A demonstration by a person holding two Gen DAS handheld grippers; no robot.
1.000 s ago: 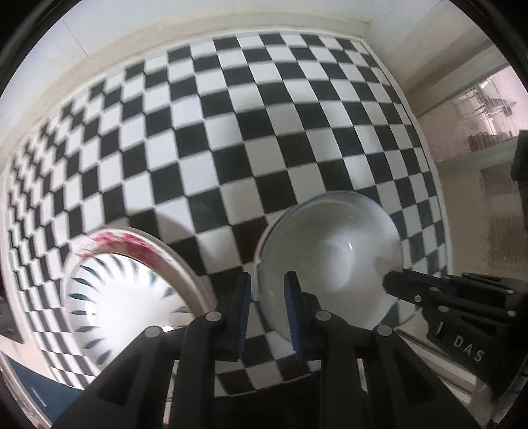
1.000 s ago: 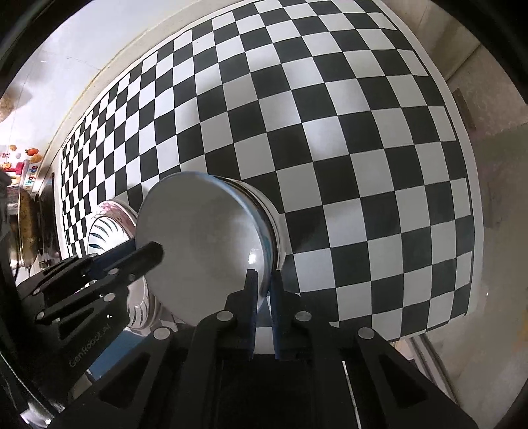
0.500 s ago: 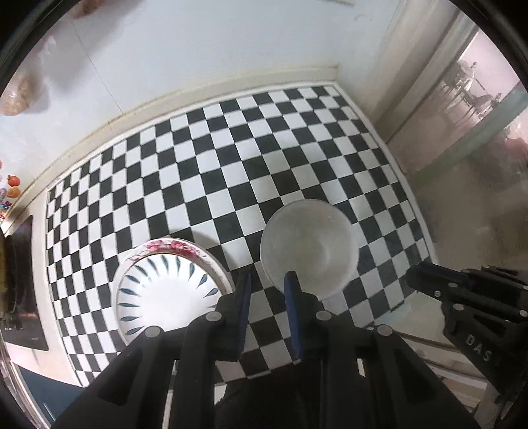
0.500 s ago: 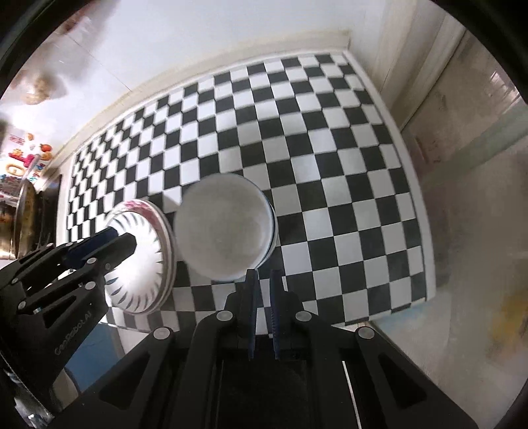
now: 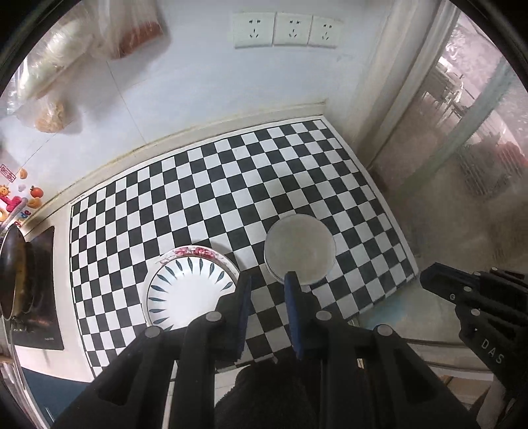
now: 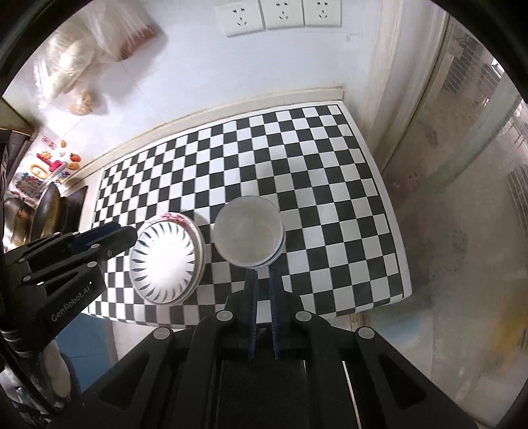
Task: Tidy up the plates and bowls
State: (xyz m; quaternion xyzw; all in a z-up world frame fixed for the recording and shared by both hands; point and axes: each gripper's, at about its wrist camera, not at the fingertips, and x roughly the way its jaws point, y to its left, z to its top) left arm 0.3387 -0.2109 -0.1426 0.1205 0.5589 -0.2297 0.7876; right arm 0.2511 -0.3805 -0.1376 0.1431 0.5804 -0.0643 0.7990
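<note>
Surface: a black-and-white checkered surface [image 5: 231, 184] runs along a white wall with three sockets [image 5: 287, 29]; a glass door [image 5: 468, 138] stands to the right.
Plates: a stack of plates [image 6: 165, 257] lies near the front edge, toward the left; the top one is white with dark blue leaf strokes around its rim, and a plate with a red flower pattern peeks out beneath it.
Bowls: a stack of plain white bowls [image 6: 247, 231] sits just beside the plates, on their right; nothing shows inside the top bowl.
Left gripper: the left gripper [image 5: 267, 303] hangs above the front edge between the two stacks, its blue-padded fingers drawn in with a narrow gap, holding nothing.
Right gripper: the right gripper [image 6: 262, 297] hovers over the near side of the bowls, fingers pressed close, empty.
Around: plastic bags [image 5: 76, 49] hang on the wall upper left; a dark pan [image 5: 13, 270] rests at the left edge, beside colourful stickers [image 5: 19, 198].
</note>
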